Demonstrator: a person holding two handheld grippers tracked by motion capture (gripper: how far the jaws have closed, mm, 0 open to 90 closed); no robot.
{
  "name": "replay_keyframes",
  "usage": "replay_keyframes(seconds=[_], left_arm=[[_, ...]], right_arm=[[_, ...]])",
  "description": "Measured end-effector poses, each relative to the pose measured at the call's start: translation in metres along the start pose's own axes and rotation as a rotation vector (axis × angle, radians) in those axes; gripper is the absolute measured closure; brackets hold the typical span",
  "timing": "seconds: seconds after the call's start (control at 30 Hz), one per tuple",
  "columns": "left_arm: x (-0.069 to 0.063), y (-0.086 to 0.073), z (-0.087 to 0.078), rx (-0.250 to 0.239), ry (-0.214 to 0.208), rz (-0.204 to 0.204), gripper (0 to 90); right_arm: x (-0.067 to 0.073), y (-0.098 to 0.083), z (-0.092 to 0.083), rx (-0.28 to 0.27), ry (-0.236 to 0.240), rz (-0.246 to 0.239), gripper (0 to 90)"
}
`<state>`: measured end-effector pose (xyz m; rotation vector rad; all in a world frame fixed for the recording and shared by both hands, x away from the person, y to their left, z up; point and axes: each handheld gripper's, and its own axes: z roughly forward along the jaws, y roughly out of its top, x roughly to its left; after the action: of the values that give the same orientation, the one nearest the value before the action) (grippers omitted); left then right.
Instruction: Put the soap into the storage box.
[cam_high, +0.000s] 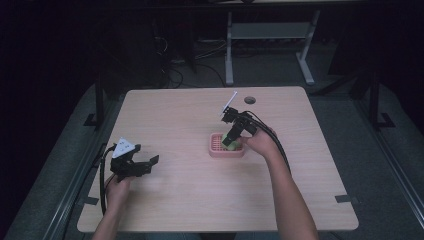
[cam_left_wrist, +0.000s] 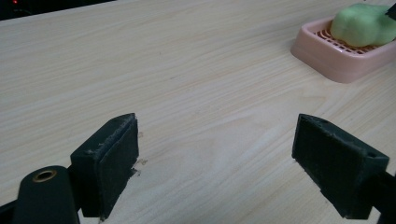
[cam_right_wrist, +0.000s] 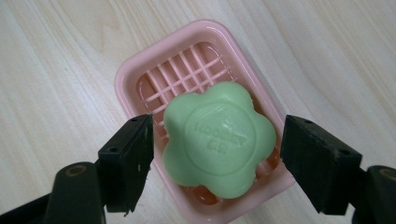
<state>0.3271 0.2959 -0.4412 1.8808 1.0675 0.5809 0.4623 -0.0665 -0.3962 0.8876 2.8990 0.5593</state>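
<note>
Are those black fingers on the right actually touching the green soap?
Apart. The right gripper view shows the right gripper open around the soap, with pink dish visible in the gap between each finger and the soap.

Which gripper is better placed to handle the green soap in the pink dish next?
Right. The right gripper is open with a jaw on either side of the green soap in the pink dish; the left gripper sits open far off.

soap (cam_right_wrist: 218, 140): we can't read its blurred stamped lettering | soap dish (cam_right_wrist: 135, 74): near rim cut by the frame edge, grid floor partly hidden under the soap | left gripper view: soap's right side cut off
</note>
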Motion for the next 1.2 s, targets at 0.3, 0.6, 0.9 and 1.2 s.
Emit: replay_keyframes(seconds=[0.3,0.6,0.9,1.2], left_arm=[[0.000,0.000,0.000,0.000,-0.001,0.002,14.4],[0.000,0.000,-0.001,-0.007,-0.002,-0.002,14.4],[-0.002,0.000,0.000,0.007,-0.002,0.012,14.4],[-0.002,0.000,0.000,0.012,-0.004,0.015,14.4]], right_arm=[[-0.001,-0.005,-0.010,-0.018,0.018,0.021,24.6],[-0.003,-0.013,-0.022,-0.029,0.010,0.030,24.7],[-0.004,-0.024,-0.032,-0.035,0.019,0.049,24.7],[-0.008,-0.038,-0.039,-0.054,0.020,0.072,24.7]])
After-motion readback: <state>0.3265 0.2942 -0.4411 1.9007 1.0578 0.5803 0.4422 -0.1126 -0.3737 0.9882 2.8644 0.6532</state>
